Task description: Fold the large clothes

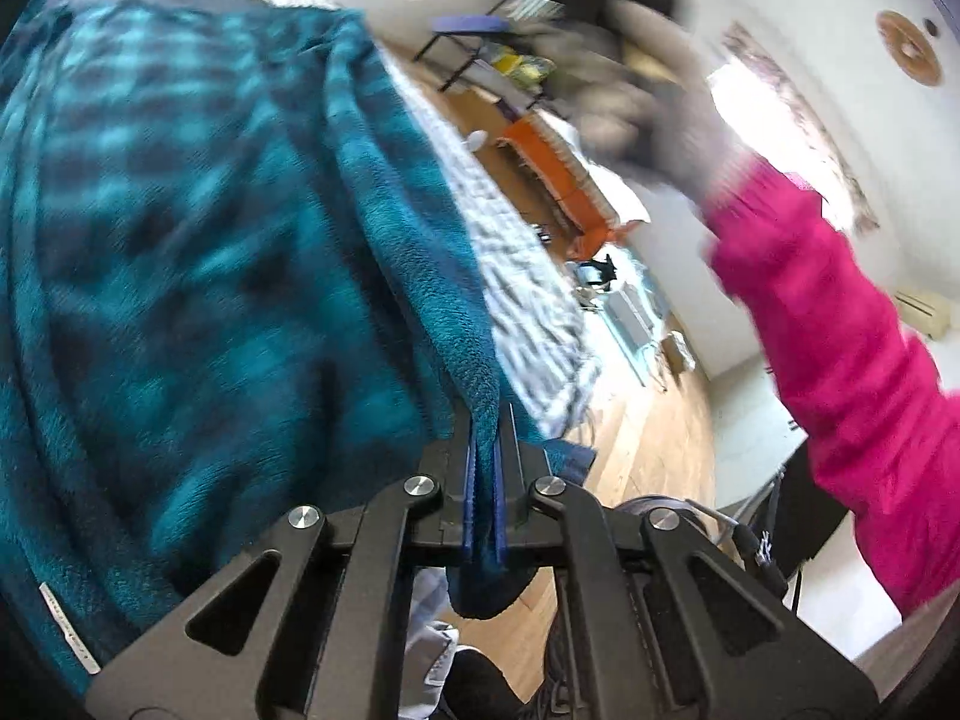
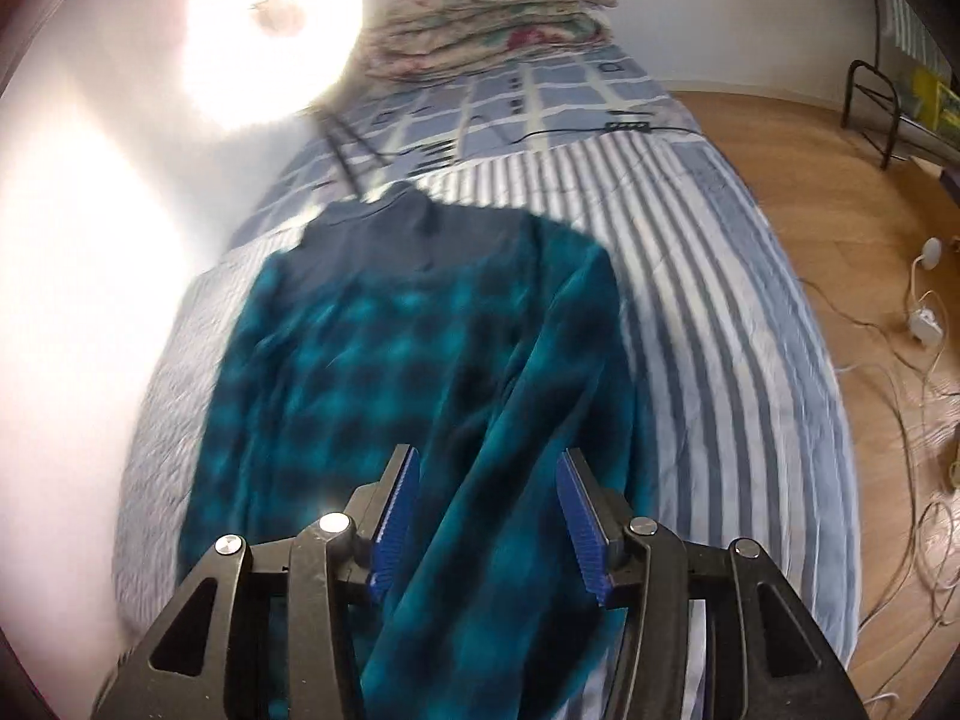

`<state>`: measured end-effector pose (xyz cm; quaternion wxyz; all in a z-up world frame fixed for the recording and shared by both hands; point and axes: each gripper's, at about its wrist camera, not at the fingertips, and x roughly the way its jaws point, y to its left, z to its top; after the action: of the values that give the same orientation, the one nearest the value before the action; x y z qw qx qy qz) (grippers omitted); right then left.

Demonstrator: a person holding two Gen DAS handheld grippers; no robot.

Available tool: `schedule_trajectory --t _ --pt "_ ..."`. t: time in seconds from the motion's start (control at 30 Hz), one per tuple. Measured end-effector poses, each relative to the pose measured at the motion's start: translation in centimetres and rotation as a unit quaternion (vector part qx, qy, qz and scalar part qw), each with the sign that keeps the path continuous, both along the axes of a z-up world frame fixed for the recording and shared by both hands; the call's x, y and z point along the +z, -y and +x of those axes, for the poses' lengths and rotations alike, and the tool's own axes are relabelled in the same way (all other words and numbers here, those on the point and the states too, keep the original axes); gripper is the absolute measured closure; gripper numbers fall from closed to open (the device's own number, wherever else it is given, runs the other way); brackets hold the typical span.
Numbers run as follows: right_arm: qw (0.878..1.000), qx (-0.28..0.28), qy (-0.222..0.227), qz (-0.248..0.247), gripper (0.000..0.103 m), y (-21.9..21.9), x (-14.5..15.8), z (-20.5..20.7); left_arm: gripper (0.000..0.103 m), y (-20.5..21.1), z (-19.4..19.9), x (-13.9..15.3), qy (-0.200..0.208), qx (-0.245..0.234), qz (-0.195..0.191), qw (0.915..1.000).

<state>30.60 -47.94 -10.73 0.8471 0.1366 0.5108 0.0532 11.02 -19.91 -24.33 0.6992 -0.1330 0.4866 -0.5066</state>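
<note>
A large teal and black checked fleece garment point(image 2: 420, 372) lies spread on the bed, its dark collar toward the far end. My right gripper point(image 2: 486, 480) hovers above its lower part with the blue pads wide apart and nothing pressed between them. In the left wrist view the same fleece garment point(image 1: 180, 240) fills the left side, and my left gripper point(image 1: 486, 438) is shut on a fold of its edge, with cloth hanging out below the pads. A pink sleeve point(image 1: 840, 372) crosses the right side, with a blurred grey shape at its end.
The bed has a blue and white striped cover point(image 2: 720, 300) and a checked sheet point(image 2: 540, 96), with a stack of folded floral bedding point(image 2: 492, 18) at its head. Wooden floor point(image 2: 888, 420) with loose cables and chargers lies to the right. A bright lamp point(image 2: 270, 12) glares top left.
</note>
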Motion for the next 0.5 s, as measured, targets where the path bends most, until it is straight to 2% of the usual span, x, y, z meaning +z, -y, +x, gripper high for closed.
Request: schedule_trajectory --t 0.1,0.27,0.3,0.37,0.43,0.5 --pt "0.999 -0.022 -0.013 -0.028 0.052 0.4 -1.0 3.8 0.102 0.1 -0.4 0.6 0.007 -0.01 -0.017 0.9998" --pt "0.997 -0.054 -0.021 -0.045 0.053 1.0 -2.5 8.9 0.102 0.3 -0.6 0.9 0.004 -0.021 -0.028 0.9994" --pt "0.996 -0.058 -0.026 -0.055 0.057 1.0 -2.8 9.8 0.102 0.5 -0.4 0.8 0.002 -0.022 -0.029 0.9994" --pt "0.995 -0.062 -0.039 -0.073 0.092 0.9 -3.5 11.1 0.102 0.4 -0.7 0.6 0.001 -0.023 -0.027 0.9994" --pt "0.993 -0.064 -0.051 -0.089 0.102 0.7 -4.1 12.1 0.102 0.3 -0.9 0.5 -0.001 -0.025 -0.024 0.9994" --pt "0.993 -0.059 -0.055 -0.085 0.103 0.4 -4.5 12.6 0.102 0.1 -1.1 0.6 0.0 -0.026 -0.02 0.9995"
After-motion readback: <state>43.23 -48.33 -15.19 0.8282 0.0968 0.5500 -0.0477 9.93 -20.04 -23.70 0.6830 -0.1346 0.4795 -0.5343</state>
